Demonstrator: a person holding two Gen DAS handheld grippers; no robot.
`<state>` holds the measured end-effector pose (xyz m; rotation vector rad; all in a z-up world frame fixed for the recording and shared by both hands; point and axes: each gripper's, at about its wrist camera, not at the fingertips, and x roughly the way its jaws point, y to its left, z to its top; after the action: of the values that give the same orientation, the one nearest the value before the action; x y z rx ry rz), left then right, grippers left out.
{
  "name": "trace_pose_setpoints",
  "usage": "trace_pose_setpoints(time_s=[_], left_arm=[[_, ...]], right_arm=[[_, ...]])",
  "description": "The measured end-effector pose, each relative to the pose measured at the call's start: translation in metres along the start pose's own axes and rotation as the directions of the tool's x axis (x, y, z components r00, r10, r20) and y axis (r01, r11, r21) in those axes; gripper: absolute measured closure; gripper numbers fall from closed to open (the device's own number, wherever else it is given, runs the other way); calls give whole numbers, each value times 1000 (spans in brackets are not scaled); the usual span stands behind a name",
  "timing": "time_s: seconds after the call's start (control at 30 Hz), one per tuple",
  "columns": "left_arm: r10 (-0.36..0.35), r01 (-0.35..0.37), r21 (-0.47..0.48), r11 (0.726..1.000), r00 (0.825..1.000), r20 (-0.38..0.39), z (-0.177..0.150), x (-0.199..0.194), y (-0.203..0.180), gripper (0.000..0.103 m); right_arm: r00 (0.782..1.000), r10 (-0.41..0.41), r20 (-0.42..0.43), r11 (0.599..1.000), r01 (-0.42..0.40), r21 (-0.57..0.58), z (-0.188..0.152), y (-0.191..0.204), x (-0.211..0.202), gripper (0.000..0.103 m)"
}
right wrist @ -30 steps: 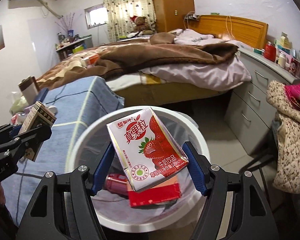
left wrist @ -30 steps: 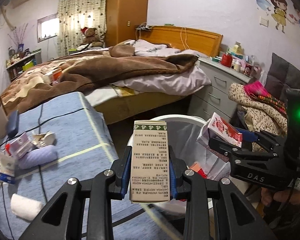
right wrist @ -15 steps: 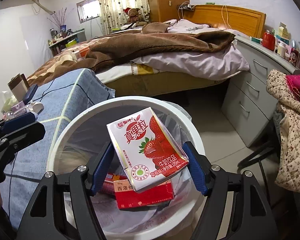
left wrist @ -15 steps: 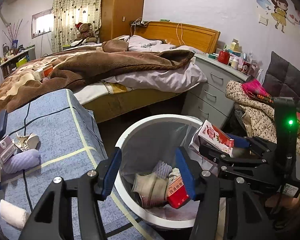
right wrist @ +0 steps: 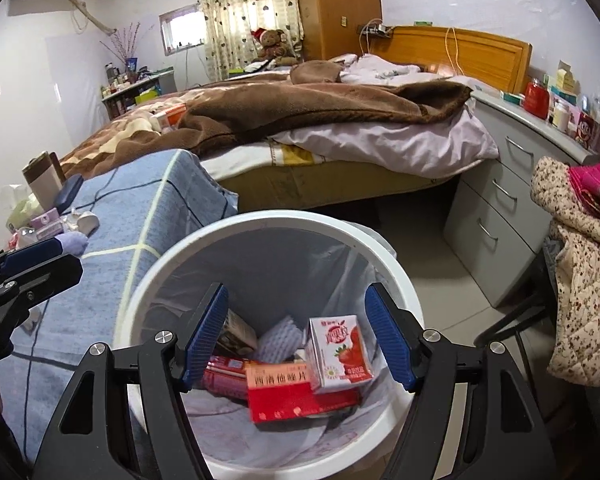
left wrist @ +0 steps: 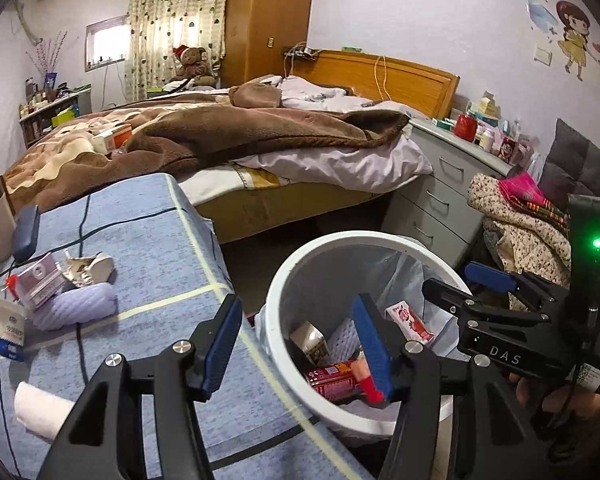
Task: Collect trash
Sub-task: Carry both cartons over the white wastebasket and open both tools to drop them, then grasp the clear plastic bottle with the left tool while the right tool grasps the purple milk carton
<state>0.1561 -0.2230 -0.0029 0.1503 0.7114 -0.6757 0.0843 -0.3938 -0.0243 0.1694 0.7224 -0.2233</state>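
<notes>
Hovering over the white round plastic bin (right wrist: 260,224), the right gripper (right wrist: 296,336) and left gripper (left wrist: 296,344) stand open and empty; the strawberry milk carton (right wrist: 338,354) lies inside among boxes; scattered wrappers (left wrist: 40,284) remain on the blue-clothed surface (left wrist: 148,240).

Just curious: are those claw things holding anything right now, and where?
Nothing. Left gripper and right gripper are empty; the strawberry milk carton lies in the bin.
</notes>
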Motion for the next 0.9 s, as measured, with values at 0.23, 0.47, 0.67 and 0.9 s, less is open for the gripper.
trace_pose_setpoints(time_s=[0.23, 0.47, 0.67, 0.9], left_arm=[[51, -50, -26, 998, 998, 37, -5, -24, 23, 42], [137, -132, -89, 987, 989, 55, -15, -47, 63, 41], [209, -198, -157, 968, 976, 56, -28, -64, 104, 41], [282, -266, -218, 939, 958, 50, -41, -81, 149, 40]], right_arm=[[999, 39, 33, 999, -38, -22, 4, 21, -8, 31], [993, 103, 64, 992, -98, -80, 9, 56, -8, 31], [987, 148, 61, 981, -139, -133, 11, 87, -2, 31], [977, 208, 46, 963, -196, -186, 17, 126, 5, 31]])
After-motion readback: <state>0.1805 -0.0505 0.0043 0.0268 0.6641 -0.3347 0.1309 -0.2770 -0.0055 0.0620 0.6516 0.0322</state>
